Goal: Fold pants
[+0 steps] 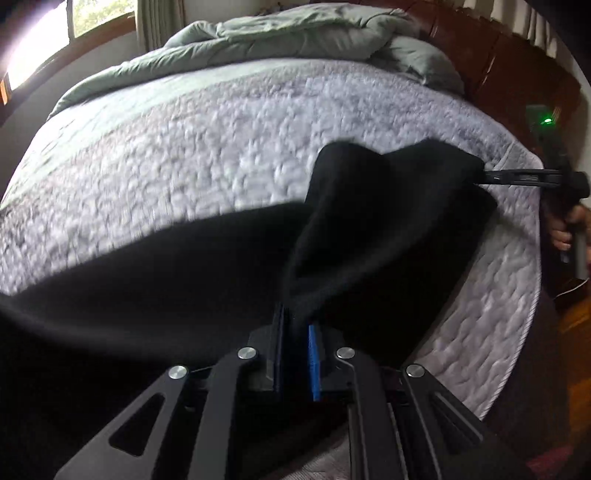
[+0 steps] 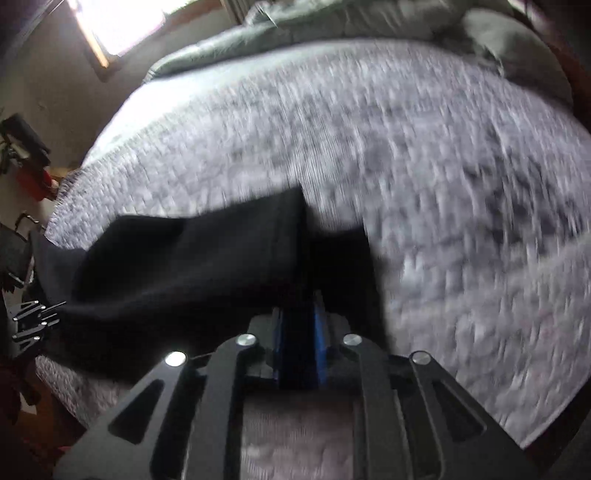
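Observation:
Black pants (image 1: 207, 273) lie partly on the quilted bed, with one end lifted between the two grippers. My left gripper (image 1: 295, 325) is shut on a bunched edge of the pants. In the left wrist view my right gripper (image 1: 484, 177) pinches the far corner of the raised cloth at the right. In the right wrist view my right gripper (image 2: 299, 306) is shut on the pants (image 2: 192, 266), which stretch leftward to my left gripper (image 2: 55, 308) at the bed's edge.
The bed has a pale quilted cover (image 1: 221, 147) with a grey-green duvet (image 1: 295, 40) bunched at the far end. A dark wooden headboard (image 1: 517, 66) stands at the right. A window (image 1: 55, 33) is at the far left.

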A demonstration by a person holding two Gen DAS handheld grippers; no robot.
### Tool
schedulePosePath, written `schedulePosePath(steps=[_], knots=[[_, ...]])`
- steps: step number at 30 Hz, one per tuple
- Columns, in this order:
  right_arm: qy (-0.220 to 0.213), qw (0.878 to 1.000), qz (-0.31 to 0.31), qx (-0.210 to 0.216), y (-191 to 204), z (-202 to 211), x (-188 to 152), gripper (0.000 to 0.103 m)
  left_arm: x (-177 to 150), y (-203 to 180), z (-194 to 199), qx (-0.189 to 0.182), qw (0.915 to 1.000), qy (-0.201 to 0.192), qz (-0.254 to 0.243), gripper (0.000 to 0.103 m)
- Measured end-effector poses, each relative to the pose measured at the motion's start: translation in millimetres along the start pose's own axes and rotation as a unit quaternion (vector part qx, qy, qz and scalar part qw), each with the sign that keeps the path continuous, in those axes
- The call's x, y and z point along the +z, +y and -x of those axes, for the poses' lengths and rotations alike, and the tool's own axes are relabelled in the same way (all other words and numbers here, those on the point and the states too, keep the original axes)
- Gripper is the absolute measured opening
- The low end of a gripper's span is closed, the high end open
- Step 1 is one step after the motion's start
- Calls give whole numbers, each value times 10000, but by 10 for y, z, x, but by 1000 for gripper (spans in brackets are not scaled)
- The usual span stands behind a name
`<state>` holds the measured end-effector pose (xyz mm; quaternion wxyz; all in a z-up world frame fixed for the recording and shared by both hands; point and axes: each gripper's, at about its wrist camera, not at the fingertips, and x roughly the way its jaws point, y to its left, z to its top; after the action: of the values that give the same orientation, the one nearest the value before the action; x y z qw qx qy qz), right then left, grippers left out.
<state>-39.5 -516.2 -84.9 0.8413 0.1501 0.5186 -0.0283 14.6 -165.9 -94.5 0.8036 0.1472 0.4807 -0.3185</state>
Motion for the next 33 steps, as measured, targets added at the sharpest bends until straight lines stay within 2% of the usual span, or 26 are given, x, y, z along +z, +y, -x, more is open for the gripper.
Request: schedulePosePath(steps=[2,3,7,9,14,16,17,18,20,22,26,28,30,31,33], knots=[[85,9997,-212,0,11,41,-135,47,-81,31,-68,37,9999,31,142,11],[91,9993,-331,126,21,76,-185,48,-98,31,-85,58,9998,17,174,11],[128,9909,-928,969,84,158,-250,55,-108,47,-123,123,9994,-13,315,11],[317,9831,-1294,1259,109,60,-208,64,-87,65,-129,99,9991,0,402,12],[546,9697,-2003,1286,5,-301,-44,64,-93,90,-130,51,9989,41,462,12],[601,9626,-2302,1296,-69,-427,1,47,-84,91,-139,65,9988,68,482,12],[556,9637,-2287,1262,-71,-451,44,20,-81,89,-136,79,9988,74,478,12],[533,9649,-2246,1254,-62,-447,62,4,-75,84,-126,88,9988,71,484,13],[375,9616,-2321,1416,-65,-346,84,3,-64,82,-85,52,9985,53,549,12],[150,9642,-2245,1406,-57,-194,117,3,-47,61,28,-33,9980,-63,636,15],[-270,9754,-2021,834,-27,195,95,3,-52,-179,274,67,9987,-338,364,16],[-227,9781,-1997,536,-74,201,9,3,-83,-325,255,128,9993,-310,190,16],[133,9764,-2148,206,-190,-28,-85,3,-137,-415,118,153,9998,-107,97,16],[317,9746,-2214,132,-221,-144,-135,3,-190,-439,-5,184,9997,63,117,16],[401,9724,-2296,72,-233,-231,-246,4,-245,-418,-104,185,9996,119,178,17]])
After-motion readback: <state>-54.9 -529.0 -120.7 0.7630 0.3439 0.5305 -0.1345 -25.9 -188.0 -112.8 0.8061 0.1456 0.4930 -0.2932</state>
